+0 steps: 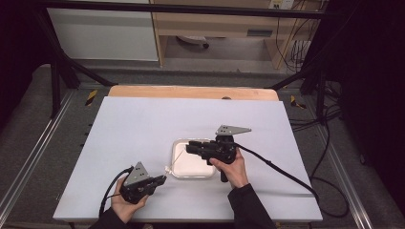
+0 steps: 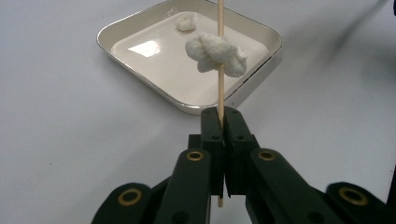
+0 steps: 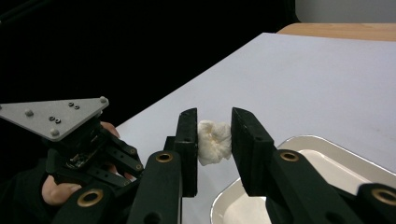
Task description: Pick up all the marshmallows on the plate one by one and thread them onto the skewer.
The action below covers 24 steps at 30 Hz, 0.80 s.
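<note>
Right gripper view: my right gripper pinches 1 puff; left gripper, jaws pressed on skewer; I'd line up centre, push slowly.

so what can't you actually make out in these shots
- Skewer top: cut off by the upper edge of the left gripper view.
- White lump in the right tongs: its sides are covered by the pads, right gripper view.
- Tray: cut off by the bottom and right edges there.
- Skewered lump: too small to make out in the high view.
</note>
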Each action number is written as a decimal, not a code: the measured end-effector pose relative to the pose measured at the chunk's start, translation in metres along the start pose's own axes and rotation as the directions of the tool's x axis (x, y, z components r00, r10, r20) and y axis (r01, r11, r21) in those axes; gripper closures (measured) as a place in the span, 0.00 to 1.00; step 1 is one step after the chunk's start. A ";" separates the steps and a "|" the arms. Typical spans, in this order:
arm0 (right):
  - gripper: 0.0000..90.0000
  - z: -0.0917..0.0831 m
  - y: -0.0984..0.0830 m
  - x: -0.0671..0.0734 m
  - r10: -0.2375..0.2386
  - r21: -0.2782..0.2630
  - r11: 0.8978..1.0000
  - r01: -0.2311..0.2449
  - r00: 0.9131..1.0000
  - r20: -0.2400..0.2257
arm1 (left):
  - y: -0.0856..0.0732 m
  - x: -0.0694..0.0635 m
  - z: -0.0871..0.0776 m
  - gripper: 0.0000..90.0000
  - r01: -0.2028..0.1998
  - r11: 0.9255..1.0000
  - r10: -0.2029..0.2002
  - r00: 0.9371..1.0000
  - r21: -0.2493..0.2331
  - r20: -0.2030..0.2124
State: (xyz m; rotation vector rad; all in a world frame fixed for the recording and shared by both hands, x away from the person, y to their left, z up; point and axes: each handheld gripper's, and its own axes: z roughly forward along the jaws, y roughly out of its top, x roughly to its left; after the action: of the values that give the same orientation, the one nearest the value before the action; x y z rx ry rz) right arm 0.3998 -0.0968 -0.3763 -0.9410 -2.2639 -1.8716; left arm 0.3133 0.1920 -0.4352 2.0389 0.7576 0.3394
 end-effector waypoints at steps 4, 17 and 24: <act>0.81 0.005 -0.001 -0.003 0.026 -0.001 1.000 -0.026 1.000 -0.013 | 0.000 -0.001 0.000 0.98 -0.002 1.000 0.002 1.000 -0.002 0.001; 0.83 0.011 -0.006 -0.005 0.065 0.017 0.998 -0.064 0.997 -0.053 | 0.000 -0.002 0.001 0.98 -0.024 1.000 0.024 1.000 0.007 -0.001; 0.86 0.014 -0.010 -0.006 0.076 0.029 0.997 -0.074 0.995 -0.065 | -0.001 -0.003 0.001 0.98 -0.032 0.999 0.032 0.999 0.005 -0.002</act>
State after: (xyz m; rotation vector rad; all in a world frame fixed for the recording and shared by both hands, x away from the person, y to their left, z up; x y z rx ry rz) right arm 0.4043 -0.0873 -0.3906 -0.9321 -2.1795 -1.8095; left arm 0.3109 0.1896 -0.4361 2.0573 0.7280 0.3581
